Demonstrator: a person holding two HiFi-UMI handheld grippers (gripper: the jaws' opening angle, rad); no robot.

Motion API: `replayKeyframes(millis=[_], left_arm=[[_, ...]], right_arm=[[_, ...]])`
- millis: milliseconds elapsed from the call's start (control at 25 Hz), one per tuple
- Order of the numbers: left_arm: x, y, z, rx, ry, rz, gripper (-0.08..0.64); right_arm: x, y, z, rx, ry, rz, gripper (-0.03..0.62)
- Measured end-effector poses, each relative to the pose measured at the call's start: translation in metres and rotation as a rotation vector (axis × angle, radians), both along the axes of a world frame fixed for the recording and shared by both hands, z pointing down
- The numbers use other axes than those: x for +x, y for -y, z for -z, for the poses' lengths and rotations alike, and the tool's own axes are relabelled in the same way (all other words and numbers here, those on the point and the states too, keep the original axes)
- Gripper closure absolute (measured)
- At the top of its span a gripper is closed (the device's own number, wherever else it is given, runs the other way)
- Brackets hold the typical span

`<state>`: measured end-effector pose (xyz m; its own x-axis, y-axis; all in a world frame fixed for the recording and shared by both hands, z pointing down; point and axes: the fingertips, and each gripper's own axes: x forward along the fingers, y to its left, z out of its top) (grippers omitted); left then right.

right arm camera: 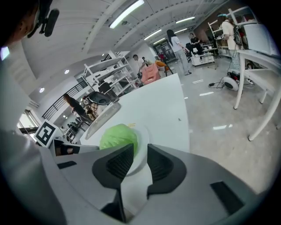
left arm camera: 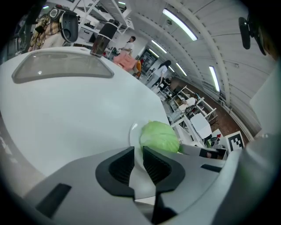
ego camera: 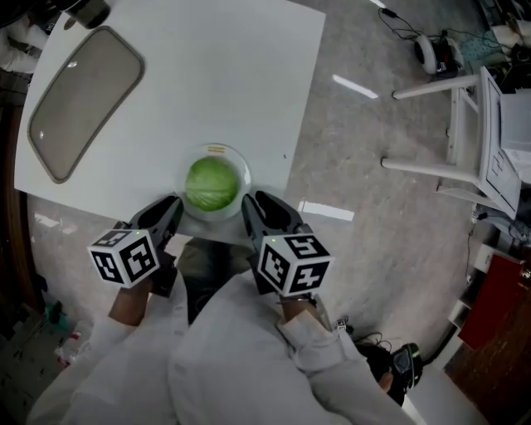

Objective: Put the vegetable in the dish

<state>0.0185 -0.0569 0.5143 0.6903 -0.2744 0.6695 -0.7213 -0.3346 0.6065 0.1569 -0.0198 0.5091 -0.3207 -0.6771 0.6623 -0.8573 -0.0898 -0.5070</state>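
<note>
At the near edge of the white surface (ego camera: 207, 75) stands a shallow round dish (ego camera: 246, 168), and the vegetable (ego camera: 211, 184), a pale green cabbage head, lies in it and fills most of it. The dish sits just inside the surface's edge, well apart from everything else on top.

The left gripper (ego camera: 176, 202) comes in at the dish's left side and the right gripper (ego camera: 250, 202) at its right side, both angled downward, their marker cubes close to the person's white sleeves (ego camera: 249, 357). In the right gripper view the jaws stand apart, with the dish's rim (right arm camera: 142, 147) showing in the gap and the pads not pressing on it; the cabbage (right arm camera: 117, 137) rises just beyond the left-hand pad. In the left gripper view the jaws stand only a narrow gap apart, the dish's rim (left arm camera: 133, 132) runs into that gap, and I cannot tell whether the pads press on it; the cabbage (left arm camera: 159, 137) sits just past them.

Toward the far left corner lies a long grey tray (ego camera: 83, 100) with rounded corners, set at a slant. A dark object (ego camera: 83, 10) stands just past the tray's far end. Off the surface to the right, a white-legged frame (ego camera: 431, 124) stands on the speckled grey floor (ego camera: 365, 249), with cables (ego camera: 398, 25) nearby. People stand among shelving in the background of both gripper views.
</note>
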Motion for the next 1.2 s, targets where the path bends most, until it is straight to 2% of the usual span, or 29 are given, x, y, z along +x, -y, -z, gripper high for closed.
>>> replayKeyframes(millis=[80,360,840,1200], left_arm=[[0.002,0.0,-0.002,-0.007,0.001,0.006,0.494],[0.004,-0.002,-0.009,-0.031,0.022,0.006,0.468],[0.003,-0.003,-0.011,-0.063,0.004,0.044,0.462],[0.005,0.002,-0.013,-0.062,-0.015,0.078,0.463]], right_arm=[[0.001,0.0,-0.004,-0.009,-0.003,0.001,0.503],[0.002,0.001,-0.014,-0.041,-0.001,0.018,0.483],[-0.001,0.004,-0.023,-0.087,-0.014,0.037,0.48],[-0.002,0.006,-0.023,-0.08,-0.029,0.041,0.482]])
